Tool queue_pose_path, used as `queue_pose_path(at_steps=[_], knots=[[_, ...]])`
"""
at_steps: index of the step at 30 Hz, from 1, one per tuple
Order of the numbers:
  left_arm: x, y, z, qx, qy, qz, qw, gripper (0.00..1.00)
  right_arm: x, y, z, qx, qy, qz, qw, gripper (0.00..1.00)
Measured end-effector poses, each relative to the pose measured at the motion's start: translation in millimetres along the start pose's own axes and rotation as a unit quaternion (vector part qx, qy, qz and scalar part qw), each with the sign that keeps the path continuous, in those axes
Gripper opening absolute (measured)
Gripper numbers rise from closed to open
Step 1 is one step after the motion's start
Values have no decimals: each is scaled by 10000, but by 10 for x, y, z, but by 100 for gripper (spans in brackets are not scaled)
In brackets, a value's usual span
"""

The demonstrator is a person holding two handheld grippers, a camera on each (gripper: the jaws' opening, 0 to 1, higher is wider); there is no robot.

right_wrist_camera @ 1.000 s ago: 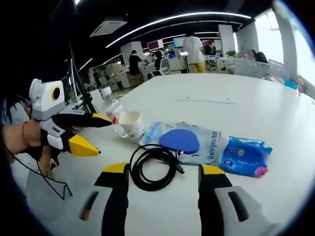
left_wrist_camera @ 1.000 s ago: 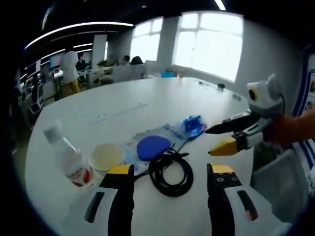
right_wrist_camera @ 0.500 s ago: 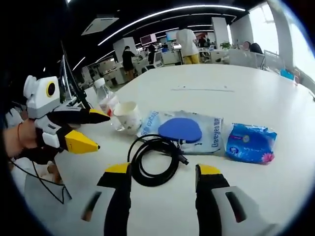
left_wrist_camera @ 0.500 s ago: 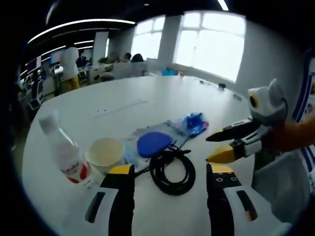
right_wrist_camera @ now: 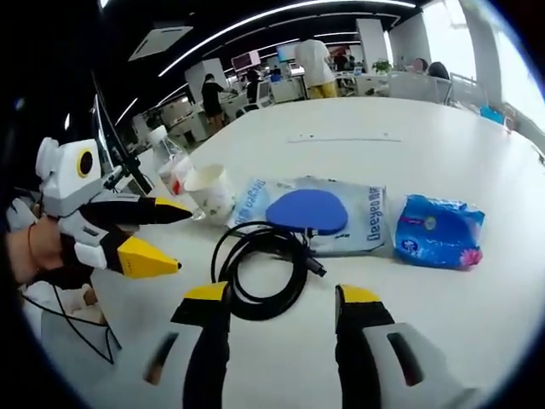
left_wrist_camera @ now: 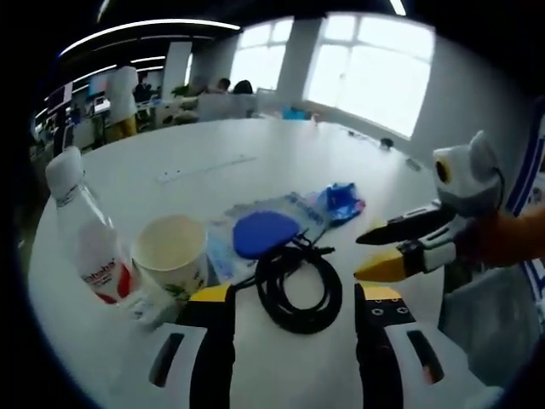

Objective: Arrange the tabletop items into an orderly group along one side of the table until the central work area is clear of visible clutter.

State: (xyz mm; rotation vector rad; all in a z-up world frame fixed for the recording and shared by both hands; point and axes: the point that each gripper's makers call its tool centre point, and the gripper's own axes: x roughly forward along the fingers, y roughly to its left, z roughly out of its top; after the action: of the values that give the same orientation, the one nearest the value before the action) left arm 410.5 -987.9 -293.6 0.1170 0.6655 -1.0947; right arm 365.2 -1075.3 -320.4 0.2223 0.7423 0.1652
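Fingers of both grippers stand apart and hold nothing. In the left gripper view we see the left gripper with its yellow-tipped jaws parted, and the coiled black cable lies right between and just ahead of them, at 12 o'clock. In the right gripper view the right gripper is likewise parted, with the same coil at 12 o'clock, a touch toward 11.

Both grippers are near the cable; we judge neither clearly nearer. The coil lies flat on the white round table; its plug end points toward the flat clear plastic pouch with a blue oval pad inside, touching or overlapping the pouch edge; we cannot tell which.

Other clutter, from the left gripper view: white paper cup with a green print at 10 o'clock, upright, and we see nothing in it. Clear plastic water bottle with a white cap and red label just beside the cup, further toward 9, upright; its fill level is unclear. Small blue tissue packet at 1 o'clock, just beyond the pouch, touching or nearly so.

Across the coil, the other gripper enters each view, jaws apart.

Our call: nothing is grouped to a side yet, and the cable looks like the first pick.
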Motion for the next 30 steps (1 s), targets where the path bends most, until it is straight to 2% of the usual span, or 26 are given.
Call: queue_pose_path(at_steps=[11, 30], knots=[[135, 91, -93, -239, 140, 42, 9996, 49, 129, -54, -30, 164, 127, 5, 9998, 40], [303, 173, -189, -531, 307, 75, 9981, 46, 305, -62, -43, 303, 265, 72, 9992, 37]])
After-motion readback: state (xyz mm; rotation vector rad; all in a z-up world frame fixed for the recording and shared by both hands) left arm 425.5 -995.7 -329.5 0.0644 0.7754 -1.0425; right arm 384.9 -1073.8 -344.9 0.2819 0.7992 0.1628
